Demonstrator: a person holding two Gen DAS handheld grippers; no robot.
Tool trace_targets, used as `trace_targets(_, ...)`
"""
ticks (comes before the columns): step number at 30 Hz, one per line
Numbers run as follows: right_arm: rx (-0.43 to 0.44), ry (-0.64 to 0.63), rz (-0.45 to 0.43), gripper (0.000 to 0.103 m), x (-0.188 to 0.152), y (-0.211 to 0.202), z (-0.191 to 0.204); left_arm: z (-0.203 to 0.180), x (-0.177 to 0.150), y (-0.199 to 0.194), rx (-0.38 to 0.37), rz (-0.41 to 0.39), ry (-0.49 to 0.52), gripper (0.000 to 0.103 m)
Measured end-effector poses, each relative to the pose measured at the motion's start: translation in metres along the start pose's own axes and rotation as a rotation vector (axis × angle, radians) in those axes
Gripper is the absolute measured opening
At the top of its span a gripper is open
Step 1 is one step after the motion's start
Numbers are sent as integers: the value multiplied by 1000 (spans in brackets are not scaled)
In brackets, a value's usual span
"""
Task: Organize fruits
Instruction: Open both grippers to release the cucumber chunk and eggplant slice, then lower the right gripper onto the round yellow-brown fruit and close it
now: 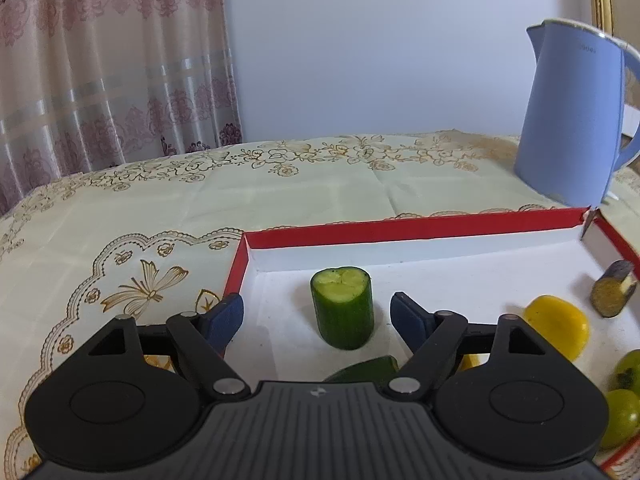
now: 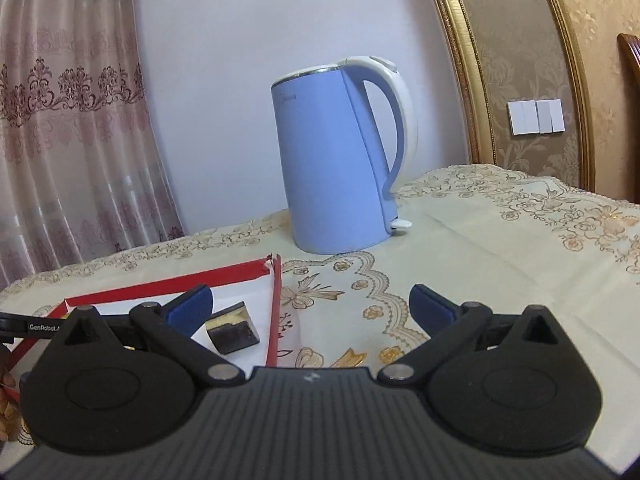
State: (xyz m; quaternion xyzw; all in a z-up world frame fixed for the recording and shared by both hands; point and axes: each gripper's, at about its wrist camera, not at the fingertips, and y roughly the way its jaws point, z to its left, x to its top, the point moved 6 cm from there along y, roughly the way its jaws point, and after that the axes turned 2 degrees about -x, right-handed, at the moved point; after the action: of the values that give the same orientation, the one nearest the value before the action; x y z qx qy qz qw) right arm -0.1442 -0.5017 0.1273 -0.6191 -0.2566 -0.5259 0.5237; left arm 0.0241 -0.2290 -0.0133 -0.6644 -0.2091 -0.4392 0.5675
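A cut cucumber piece [image 1: 342, 307] stands upright in a shallow red-rimmed box [image 1: 400, 227] with a white floor. My left gripper [image 1: 318, 314] is open, its blue fingers on either side of the cucumber, apart from it. Also in the box are a yellow fruit [image 1: 559, 326], green round fruits [image 1: 622, 412], a dark wedge with yellow flesh [image 1: 612, 289] and another green piece [image 1: 366, 370] under the gripper. My right gripper [image 2: 312, 306] is open and empty over the box's right rim [image 2: 274, 312], with the dark wedge [image 2: 232, 328] by its left finger.
A blue electric kettle [image 2: 340, 160] stands on the embroidered cream tablecloth [image 1: 160, 208] just behind the box's far right corner. A patterned curtain [image 1: 100, 60] hangs at the back left. A gold frame [image 2: 460, 60] and wall switches [image 2: 536, 117] are at the right.
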Motion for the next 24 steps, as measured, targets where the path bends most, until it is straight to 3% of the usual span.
trace_targets(9, 32, 11, -11, 103, 3, -8, -2, 11, 12, -53, -3, -93, -71, 89)
trace_targets(13, 130, 52, -89, 103, 9, -32, 3, 23, 4, -91, -14, -136, -95, 96)
trace_targets(15, 200, 64, -46, 103, 6, -48, 12, 28, -6, -109, -16, -150, -99, 96)
trace_targets(18, 307, -27, 70, 103, -16, -81, 49, 33, -22, -128, -25, -164, -90, 100)
trace_targets(21, 324, -157, 140, 102, -38, -95, 83, 32, -34, -137, -41, -145, -69, 100)
trace_targets(24, 319, -218, 195, 85, -47, -91, 103, 31, -43, -145, -42, -138, -44, 100)
